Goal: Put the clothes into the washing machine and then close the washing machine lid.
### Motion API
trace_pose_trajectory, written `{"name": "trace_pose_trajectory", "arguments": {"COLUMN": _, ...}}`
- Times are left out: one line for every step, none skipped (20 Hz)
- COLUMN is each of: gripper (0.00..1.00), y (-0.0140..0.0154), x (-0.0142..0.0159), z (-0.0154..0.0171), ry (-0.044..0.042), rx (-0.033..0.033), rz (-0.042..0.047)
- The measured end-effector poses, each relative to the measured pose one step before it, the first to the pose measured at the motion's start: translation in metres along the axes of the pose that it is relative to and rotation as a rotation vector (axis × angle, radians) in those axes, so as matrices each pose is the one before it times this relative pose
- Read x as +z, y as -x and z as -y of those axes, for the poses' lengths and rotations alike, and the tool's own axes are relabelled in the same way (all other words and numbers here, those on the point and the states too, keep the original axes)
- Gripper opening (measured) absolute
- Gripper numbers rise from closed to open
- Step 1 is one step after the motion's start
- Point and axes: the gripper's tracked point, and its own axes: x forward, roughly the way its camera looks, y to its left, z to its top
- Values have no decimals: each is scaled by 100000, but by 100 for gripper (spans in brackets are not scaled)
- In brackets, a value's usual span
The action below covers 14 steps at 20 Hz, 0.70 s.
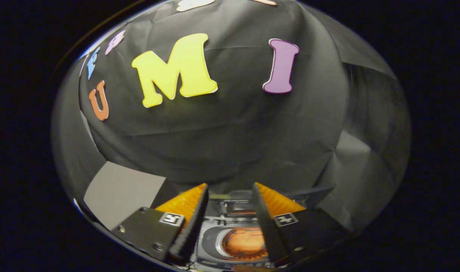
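Note:
My gripper [230, 186] is open, its two fingers spread apart and holding nothing. Between and below the fingers I look down on a small grey top-loading washing machine [211, 241]. Orange clothing [245, 241] lies inside its round drum opening. The machine's lid [237, 207] seems to stand raised at the far side of the opening, partly hidden by the fingers. The gripper hangs well above the machine and touches nothing.
The black cloth booth wall [230, 136] rises close ahead, beyond the machine. A plain grey panel [120, 192] lies to the left of the left finger, and a paler grey patch [350, 151] shows on the right.

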Motion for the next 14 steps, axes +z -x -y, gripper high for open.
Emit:
{"name": "trace_pose_trajectory", "arguments": {"gripper": 94, "y": -784, "x": 175, "z": 386, "ry": 1787, "rx": -1707, "rz": -1378}}
{"name": "trace_pose_trajectory", "arguments": {"gripper": 100, "y": -925, "x": -135, "z": 211, "ry": 1053, "rx": -814, "rz": -1720}}
{"name": "trace_pose_trajectory", "arguments": {"gripper": 100, "y": -1251, "x": -113, "z": 189, "ry": 112, "rx": -517, "rz": -1596}}
{"name": "trace_pose_trajectory", "arguments": {"gripper": 100, "y": -1141, "x": -190, "z": 101, "ry": 99, "rx": -575, "rz": -1379}}
{"name": "trace_pose_trajectory", "arguments": {"gripper": 100, "y": -1012, "x": 17, "z": 195, "ry": -92, "rx": -942, "rz": -1114}}
{"name": "trace_pose_trajectory", "arguments": {"gripper": 100, "y": -831, "x": -179, "z": 392, "ry": -144, "rx": -1022, "rz": -1263}}
{"name": "trace_pose_trajectory", "arguments": {"gripper": 100, "y": -884, "x": 14, "z": 228, "ry": -520, "rx": -654, "rz": -939}}
{"name": "trace_pose_trajectory", "arguments": {"gripper": 100, "y": -769, "x": -270, "z": 347, "ry": -880, "rx": -686, "rz": -1499}}
{"name": "trace_pose_trajectory", "arguments": {"gripper": 100, "y": -627, "x": -331, "z": 161, "ry": -773, "rx": 629, "rz": -1433}}
{"name": "trace_pose_trajectory", "arguments": {"gripper": 100, "y": -593, "x": -308, "z": 116, "ry": -618, "rx": 650, "rz": -1817}}
{"name": "trace_pose_trajectory", "arguments": {"gripper": 100, "y": -449, "x": -666, "z": 197, "ry": -368, "rx": 1066, "rz": -2050}}
{"name": "trace_pose_trajectory", "arguments": {"gripper": 100, "y": -351, "x": -606, "z": 355, "ry": -528, "rx": -554, "rz": -1674}}
{"name": "trace_pose_trajectory", "arguments": {"gripper": 100, "y": -339, "x": -676, "z": 400, "ry": -559, "rx": -1070, "rz": -1303}}
{"name": "trace_pose_trajectory", "arguments": {"gripper": 100, "y": 28, "x": -625, "z": 266, "ry": -103, "rx": 656, "rz": -650}}
